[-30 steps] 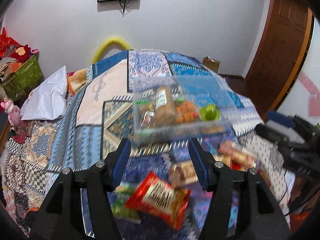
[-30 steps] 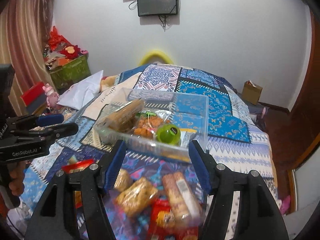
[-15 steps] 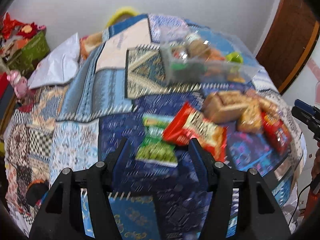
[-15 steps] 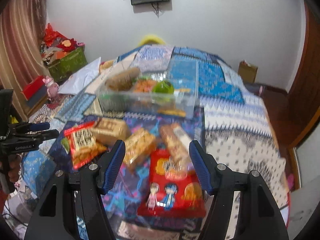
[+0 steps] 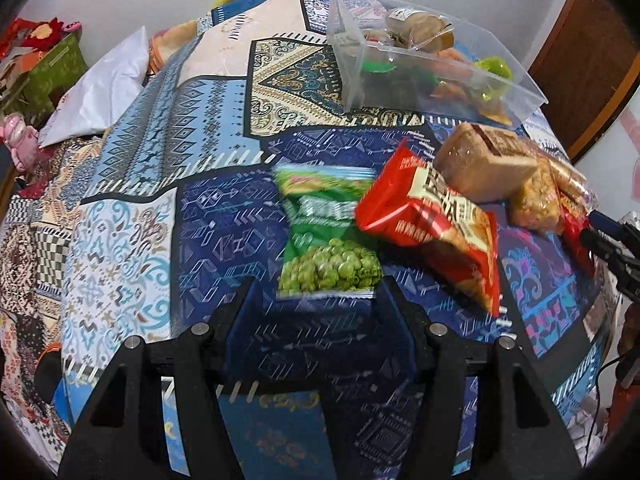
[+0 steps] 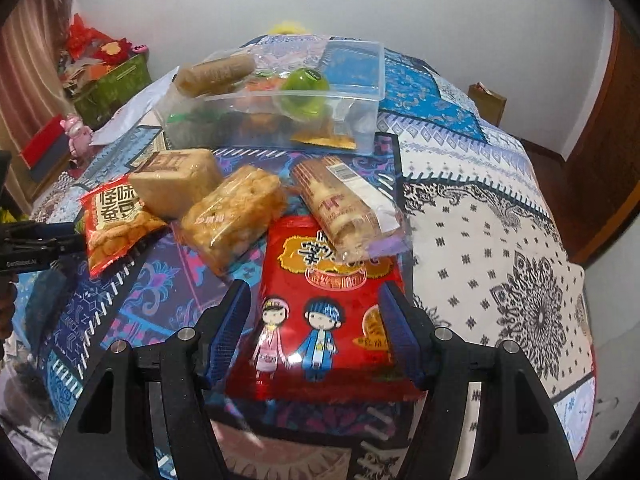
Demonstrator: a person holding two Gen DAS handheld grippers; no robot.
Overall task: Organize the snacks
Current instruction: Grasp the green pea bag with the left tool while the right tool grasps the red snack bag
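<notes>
My left gripper (image 5: 318, 300) is open and empty, just short of a green pea packet (image 5: 326, 236) on the patterned bedspread. A red snack bag (image 5: 436, 224) lies to its right. My right gripper (image 6: 314, 322) is open, its jaws on either side of a big red packet with cartoon children (image 6: 328, 312), not closed on it. Beyond lie a biscuit roll (image 6: 344, 208), a puffed rice block (image 6: 234, 216), a tan wrapped block (image 6: 176, 186) and the red snack bag (image 6: 114, 222). A clear plastic box (image 6: 280, 104) holding several snacks stands behind; it also shows in the left wrist view (image 5: 424, 60).
The bedspread (image 6: 500, 240) drops off at the near and right edges. A white pillow (image 5: 104, 92) and a green basket of clutter (image 5: 52, 68) lie at the left. A wooden door (image 5: 588, 52) is at the right. The left gripper also shows at the left edge of the right wrist view (image 6: 36, 240).
Both grippers have dropped and pulled back from the clear box towards the loose snacks. The left now faces the green packet; the right straddles the big red packet.
</notes>
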